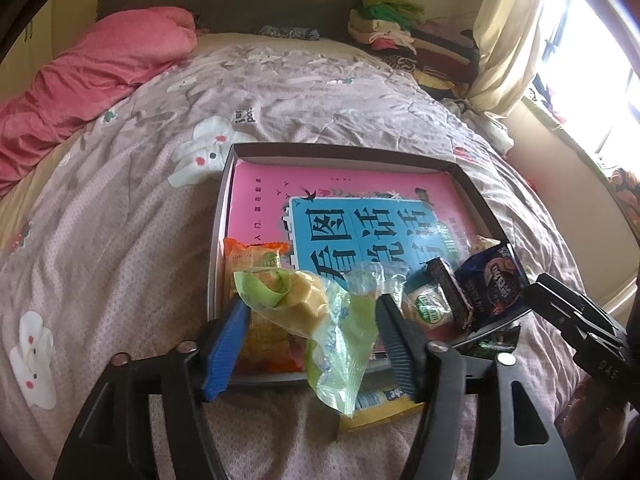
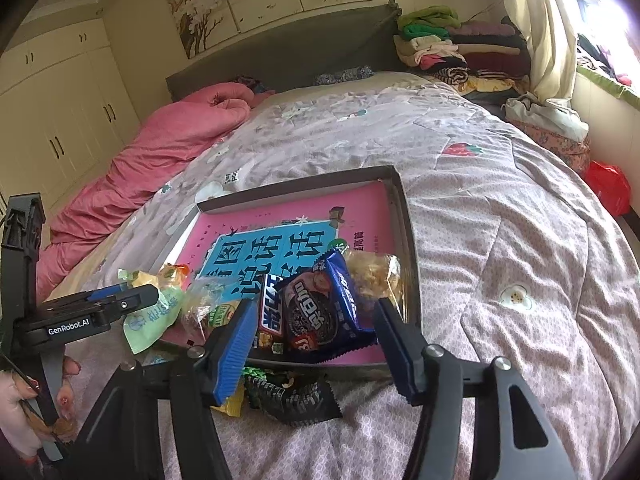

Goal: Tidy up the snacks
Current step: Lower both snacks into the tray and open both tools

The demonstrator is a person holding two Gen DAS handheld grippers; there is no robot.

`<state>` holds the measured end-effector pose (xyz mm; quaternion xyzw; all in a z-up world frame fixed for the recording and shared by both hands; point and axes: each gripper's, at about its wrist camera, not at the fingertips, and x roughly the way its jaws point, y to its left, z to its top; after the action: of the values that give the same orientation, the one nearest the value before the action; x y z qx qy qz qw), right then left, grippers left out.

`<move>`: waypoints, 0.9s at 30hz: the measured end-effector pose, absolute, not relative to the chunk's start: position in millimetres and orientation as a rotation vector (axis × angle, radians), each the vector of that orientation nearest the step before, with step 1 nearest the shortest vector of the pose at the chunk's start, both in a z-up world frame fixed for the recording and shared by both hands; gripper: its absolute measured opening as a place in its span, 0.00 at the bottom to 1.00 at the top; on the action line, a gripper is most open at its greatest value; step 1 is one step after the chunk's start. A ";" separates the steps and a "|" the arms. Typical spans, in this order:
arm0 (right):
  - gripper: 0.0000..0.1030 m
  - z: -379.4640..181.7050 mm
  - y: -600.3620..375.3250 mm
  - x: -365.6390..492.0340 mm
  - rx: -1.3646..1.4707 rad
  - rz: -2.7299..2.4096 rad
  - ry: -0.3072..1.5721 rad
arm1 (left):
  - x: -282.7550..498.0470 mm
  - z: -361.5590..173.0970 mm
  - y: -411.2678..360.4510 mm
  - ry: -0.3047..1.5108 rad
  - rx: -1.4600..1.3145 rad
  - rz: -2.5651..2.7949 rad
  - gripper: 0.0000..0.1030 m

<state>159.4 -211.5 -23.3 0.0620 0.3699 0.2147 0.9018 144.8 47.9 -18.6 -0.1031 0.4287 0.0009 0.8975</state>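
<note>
Both grippers stand with jaws apart at the near edge of the shallow box (image 1: 472, 178) on the bed, the left gripper (image 1: 312, 344) straddling a green wrapper (image 1: 340, 344) (draped over the rim), the right gripper (image 2: 316, 344) flanking a blue cookie pack (image 2: 324, 308); each snack is best nudged fully inside before withdrawing.

Left gripper (image 2: 120, 304) body, right wrist view: white lettering "GenRobot.AI".

Pink book (image 1: 360, 196) lying in the box: large Chinese characters on its blue panel, "看图说话"; small print beside them too fine to read.

Blue cookie packet (image 2: 324, 304): Chinese brand characters, seen upside down, not fully legible.

Bedcover (image 1: 244, 117): small printed word, unreadable.
</note>
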 end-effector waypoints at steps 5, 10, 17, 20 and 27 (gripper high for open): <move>0.60 -20.4 -214.6 156.1 0.139 0.452 0.762 | 140.6 -9.8 49.0 0.865 -0.205 -0.001 0.70; 0.62 -17.6 -216.8 149.3 0.142 0.461 0.759 | 134.1 3.0 53.1 0.822 -0.196 0.014 0.73; 0.63 -16.3 -217.5 140.4 0.131 0.477 0.766 | 121.8 11.4 52.0 0.812 -0.164 -0.015 0.73; 0.64 -17.0 -219.1 136.1 0.135 0.486 0.776 | 117.6 11.1 48.5 0.819 -0.144 -0.037 0.73; 0.65 -22.6 -221.2 126.2 0.113 0.498 0.805 | 105.6 7.5 32.2 0.832 -0.078 -0.120 0.73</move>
<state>126.2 -221.2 -22.6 0.0546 0.3876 0.2397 0.8884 105.6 32.2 7.5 -0.0379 0.4036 -0.0583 0.9123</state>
